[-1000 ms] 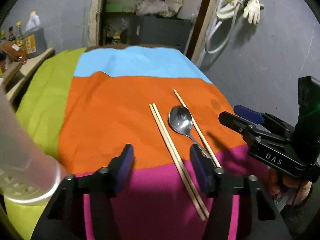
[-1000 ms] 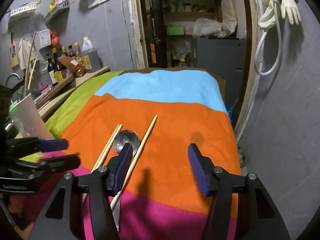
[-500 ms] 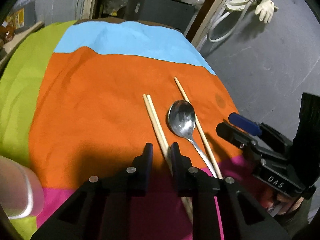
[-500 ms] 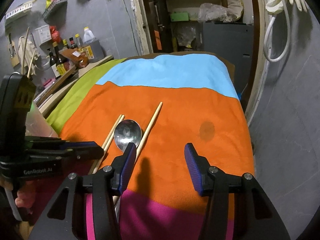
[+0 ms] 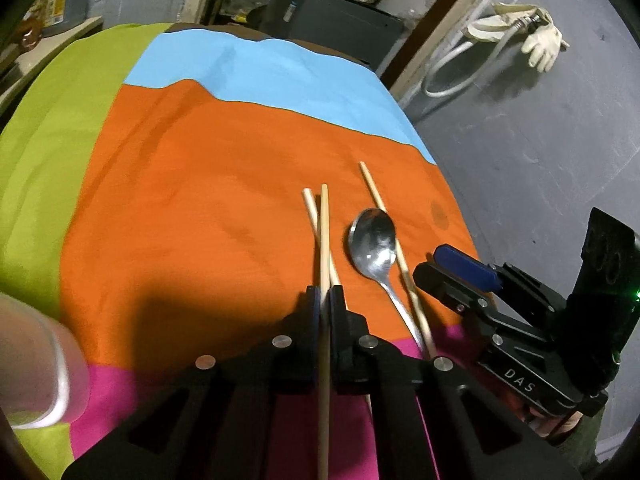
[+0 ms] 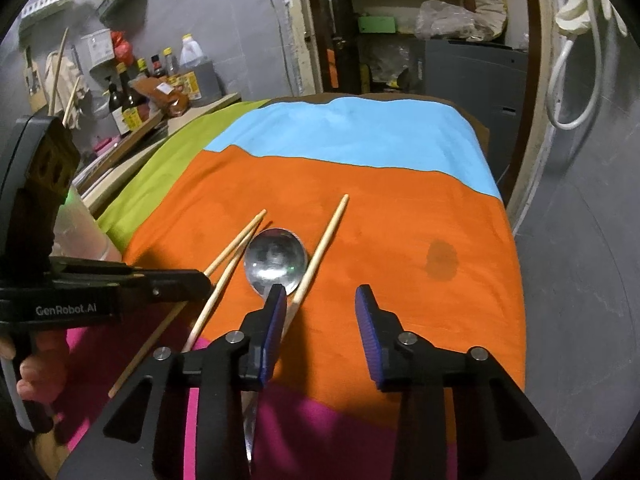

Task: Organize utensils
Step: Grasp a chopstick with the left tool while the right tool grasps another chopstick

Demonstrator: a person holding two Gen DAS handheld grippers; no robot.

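My left gripper (image 5: 325, 292) is shut on one wooden chopstick (image 5: 324, 232), which runs back between its fingers and crosses over a second chopstick (image 5: 316, 220) lying on the orange cloth (image 5: 200, 200). To the right lie a metal spoon (image 5: 372, 244) and a third chopstick (image 5: 384, 216). In the right wrist view my right gripper (image 6: 320, 292) hovers over the spoon (image 6: 276, 260). Its jaws are closing and the pads press on nothing. The third chopstick (image 6: 324, 240) shows just inside its left finger (image 6: 276, 312). The left gripper (image 6: 206, 278) is at the left.
A translucent plastic cup (image 5: 36, 360) stands at the near left on the green part of the cloth. Bottles (image 6: 132, 92) crowd a counter at the far left. The table's right edge (image 6: 516, 280) drops to grey floor. A hose and gloves (image 5: 540, 40) hang on the wall.
My left gripper moved forward and down onto the chopstick pair and shut on one, which now crosses over its mate. The right gripper's jaws have narrowed.
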